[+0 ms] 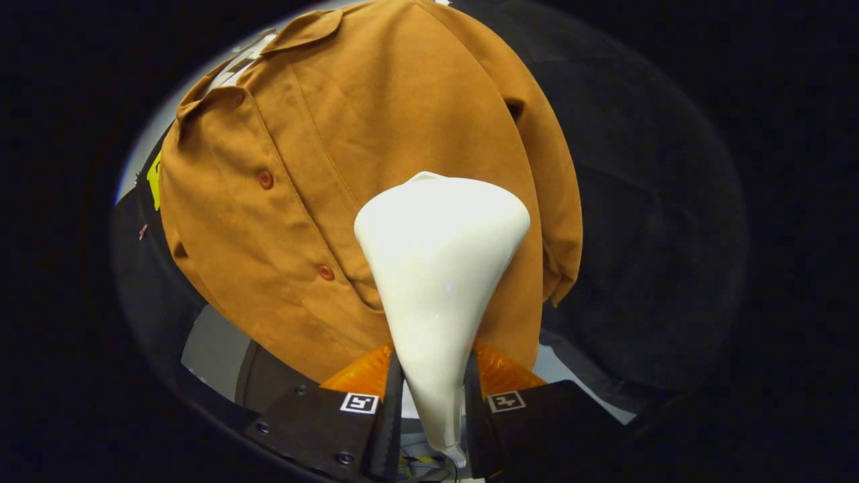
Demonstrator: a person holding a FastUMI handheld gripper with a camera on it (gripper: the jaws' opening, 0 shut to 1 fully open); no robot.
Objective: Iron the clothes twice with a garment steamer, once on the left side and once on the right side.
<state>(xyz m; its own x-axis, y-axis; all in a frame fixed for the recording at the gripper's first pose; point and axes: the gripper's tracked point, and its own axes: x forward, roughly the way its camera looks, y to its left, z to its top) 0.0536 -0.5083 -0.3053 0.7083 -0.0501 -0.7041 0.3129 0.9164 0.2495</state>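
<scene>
A white cone-shaped garment steamer [439,268] stands between my fingers, its narrow handle pressed by both and its wide head pointing away from me. My gripper [433,396] is shut on that handle. Just beyond the steamer head hangs a brown button-front shirt [349,168], collar up and tilted to the left. The head lies over the shirt's right half, right of the button placket and its two visible buttons [266,179]. The shirt's right sleeve [560,221] hangs down beside the steamer. Whether the head touches the cloth I cannot tell.
Black cloth wall [644,235] surrounds the shirt on the right and behind it. A pale grey floor or base [211,349] shows under the shirt's hem to the left of my fingers, and a light patch [557,369] to their right.
</scene>
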